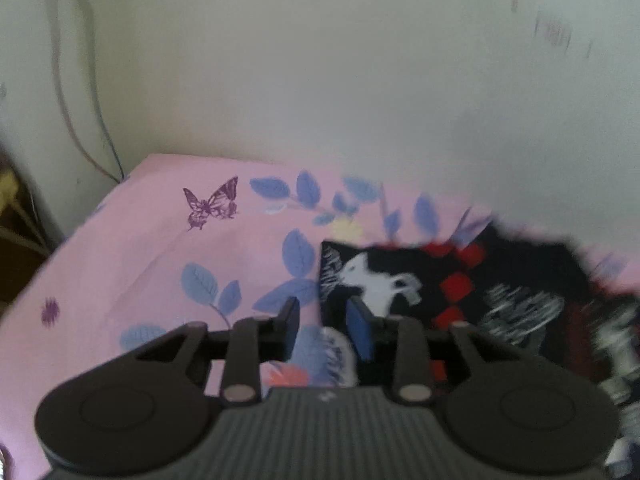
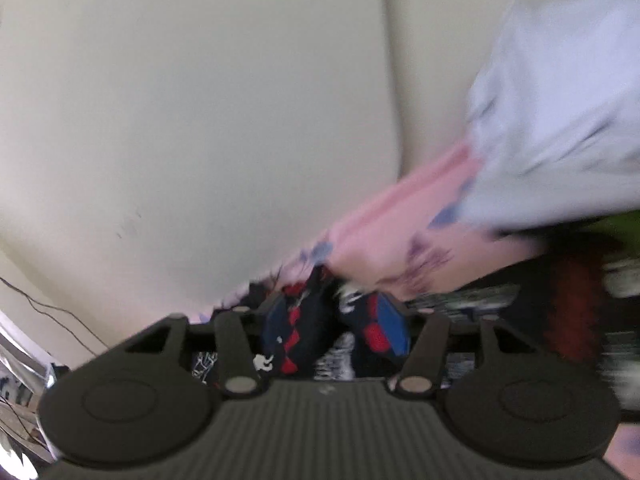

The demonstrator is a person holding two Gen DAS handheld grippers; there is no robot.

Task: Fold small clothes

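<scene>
Left tongs (image 1: pixel 322 330) straddle black garment's (image 1: pixel 404 276) corner — garment runs rightward.

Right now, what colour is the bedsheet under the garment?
Pink, with blue leaves and purple butterflies: the bedsheet shows best in the left wrist view.

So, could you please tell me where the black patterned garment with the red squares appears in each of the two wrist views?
Left wrist view: the black patterned garment lies lower right on the pink floral sheet, its near edge by the left tool.
Right wrist view: it sits bottom centre, bunched between the pads of the right tool, blurred.
Shared landmark: the pink floral sheet against the cream wall.
</scene>
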